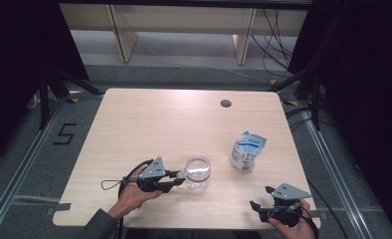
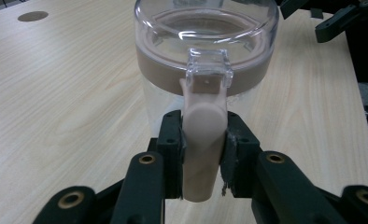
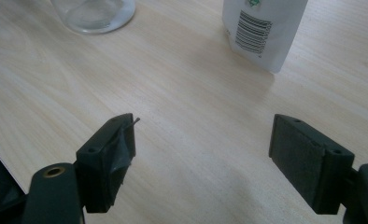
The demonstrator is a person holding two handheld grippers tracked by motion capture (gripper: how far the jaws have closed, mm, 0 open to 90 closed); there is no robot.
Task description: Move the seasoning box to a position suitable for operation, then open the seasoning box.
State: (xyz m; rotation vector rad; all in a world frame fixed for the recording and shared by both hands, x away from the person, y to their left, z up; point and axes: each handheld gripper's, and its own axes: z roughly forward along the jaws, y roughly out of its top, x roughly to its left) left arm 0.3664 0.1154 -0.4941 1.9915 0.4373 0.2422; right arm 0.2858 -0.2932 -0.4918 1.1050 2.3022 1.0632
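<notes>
The table [image 1: 149, 119] is seen whole from a fixed camera set high at the person's side, aimed forward and down. The clear jar [image 2: 205, 51] is viewed very closely and almost level along the left gripper [image 2: 203, 154]. From low over the wood, the jar's base [image 3: 94, 14] and the white pouch [image 3: 261, 28] are also caught along the right gripper [image 3: 203, 154], both being shared with the high view.
</notes>
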